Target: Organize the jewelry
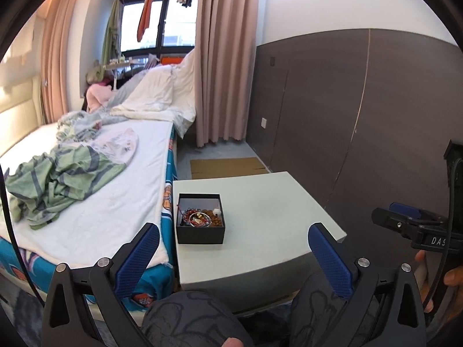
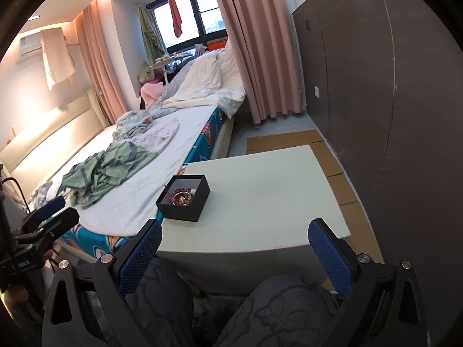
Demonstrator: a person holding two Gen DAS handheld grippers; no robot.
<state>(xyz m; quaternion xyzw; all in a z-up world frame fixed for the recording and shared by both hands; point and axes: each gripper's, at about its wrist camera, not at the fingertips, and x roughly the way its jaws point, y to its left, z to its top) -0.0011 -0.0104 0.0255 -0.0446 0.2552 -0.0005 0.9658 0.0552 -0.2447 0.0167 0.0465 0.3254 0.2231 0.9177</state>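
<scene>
A small black open box (image 1: 200, 219) stands near the left edge of a pale table (image 1: 260, 217). It holds a heap of jewelry (image 1: 202, 218): beaded bracelets, red cord and a white bead. My left gripper (image 1: 233, 241) is open and empty, held back from the table's front edge. The box also shows in the right wrist view (image 2: 183, 201) with the jewelry (image 2: 182, 196) inside. My right gripper (image 2: 235, 238) is open and empty, also short of the table (image 2: 260, 196). Each gripper shows at the side of the other's view.
A bed (image 1: 86, 202) with crumpled green and white bedding lies against the table's left side. A dark wall panel (image 1: 361, 115) runs along the right. Flat cardboard (image 1: 228, 167) lies on the floor beyond the table. The person's knees (image 1: 196, 318) are below the grippers.
</scene>
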